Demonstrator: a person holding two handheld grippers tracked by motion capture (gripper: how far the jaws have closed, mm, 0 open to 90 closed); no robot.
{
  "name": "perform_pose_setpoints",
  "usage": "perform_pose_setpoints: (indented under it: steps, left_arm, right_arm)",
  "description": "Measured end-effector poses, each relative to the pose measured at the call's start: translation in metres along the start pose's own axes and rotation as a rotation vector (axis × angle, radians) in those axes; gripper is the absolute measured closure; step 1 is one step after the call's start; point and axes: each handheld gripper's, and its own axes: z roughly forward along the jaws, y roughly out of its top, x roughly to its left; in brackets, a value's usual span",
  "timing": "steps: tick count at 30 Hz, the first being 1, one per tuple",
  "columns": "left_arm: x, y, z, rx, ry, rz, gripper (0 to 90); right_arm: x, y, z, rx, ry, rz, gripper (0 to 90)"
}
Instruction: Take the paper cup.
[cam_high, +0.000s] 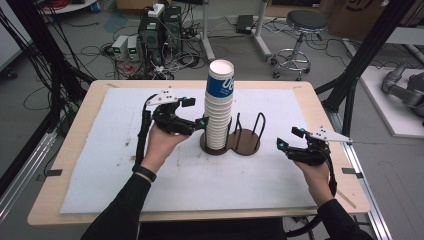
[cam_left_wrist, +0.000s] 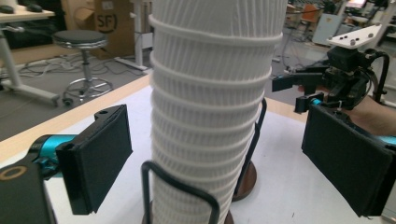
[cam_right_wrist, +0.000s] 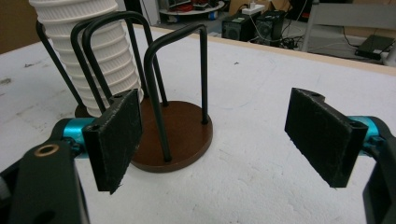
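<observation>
A tall stack of white ribbed paper cups (cam_high: 219, 107), its top cup labelled in blue, stands upright in the left ring of a brown two-disc holder (cam_high: 247, 142) with black wire hoops. My left gripper (cam_high: 196, 112) is open, one jaw on each side of the stack's lower half and neither touching it. In the left gripper view the cup stack (cam_left_wrist: 210, 116) rises between my left gripper's (cam_left_wrist: 224, 158) jaws. My right gripper (cam_high: 290, 138) is open and empty, right of the holder. In the right gripper view my right gripper (cam_right_wrist: 219, 135) faces the holder's bare disc (cam_right_wrist: 182, 135) and the cups (cam_right_wrist: 93, 46).
A white mat (cam_high: 125, 170) covers the wooden table. My right gripper (cam_left_wrist: 292, 93) appears beyond the stack in the left gripper view. Off the table are a stool (cam_high: 305, 22), computers and cables (cam_high: 160, 30) on the floor, and black frame posts (cam_high: 360, 65) at right.
</observation>
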Motion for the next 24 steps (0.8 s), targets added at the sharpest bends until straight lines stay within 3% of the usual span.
perform_pose_setpoints:
  steps: [2,10,16,24]
  left_arm:
    - [0.0,0.005,0.011,0.02,0.011,0.022,8.2]
    - [0.0,0.015,0.03,0.014,-0.004,0.051,7.6]
    - [0.005,0.021,0.041,0.009,-0.042,0.04,7.3]
    - [0.004,0.025,0.054,0.035,-0.026,0.051,7.0]
  right_arm:
    - [0.0,0.0,0.0,0.004,0.003,0.003,19.3]
    - [0.001,0.0,0.0,0.006,0.013,0.0,18.9]
    - [0.0,0.0,-0.001,0.003,0.017,0.001,18.9]
    - [0.001,-0.001,0.001,0.011,0.022,-0.001,18.9]
